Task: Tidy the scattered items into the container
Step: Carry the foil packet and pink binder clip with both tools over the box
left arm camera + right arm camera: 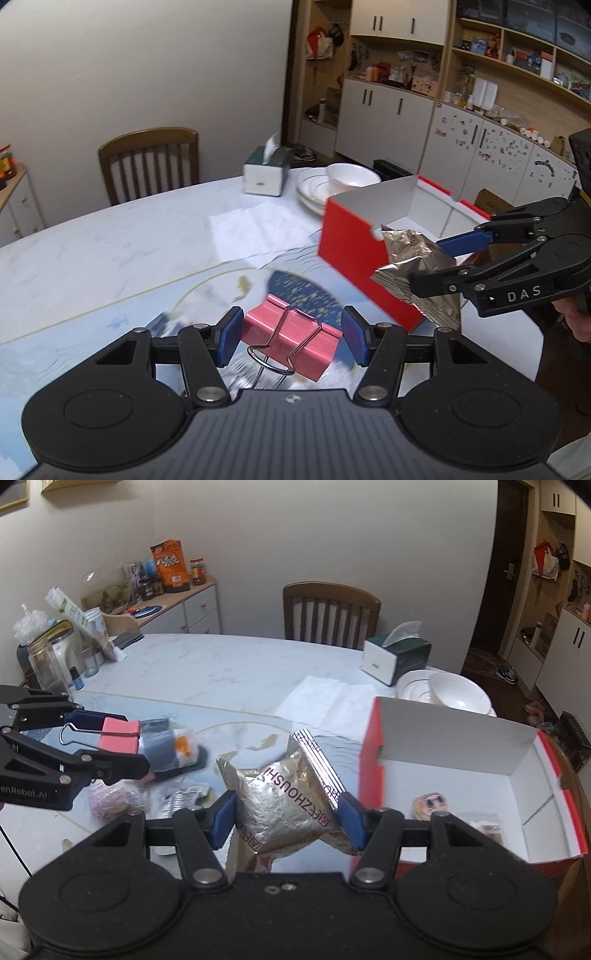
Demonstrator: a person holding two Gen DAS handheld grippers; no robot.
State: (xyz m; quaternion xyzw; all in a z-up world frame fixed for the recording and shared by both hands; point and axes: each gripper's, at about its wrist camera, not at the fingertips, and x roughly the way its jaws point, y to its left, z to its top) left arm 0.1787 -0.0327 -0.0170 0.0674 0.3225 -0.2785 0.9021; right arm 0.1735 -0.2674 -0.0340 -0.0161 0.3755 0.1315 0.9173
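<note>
My left gripper [291,338] is shut on a pink binder clip [291,336] and holds it above the table; it also shows in the right wrist view [120,738]. My right gripper [286,818] is shut on a silver foil packet [288,797], held just left of the red box [373,771]. In the left wrist view the foil packet [417,273] hangs at the red box's [351,254] near corner. The box is open, white inside, with small items [432,805] on its floor. A pink round item [110,799], wrappers [181,797] and a grey pack [162,751] lie on the table.
A tissue box [397,657], stacked white plates with a bowl [450,694] and white paper sheets [328,705] lie behind the box. A wooden chair [330,611] stands at the far edge. Jars and bottles [48,657] crowd the table's left end.
</note>
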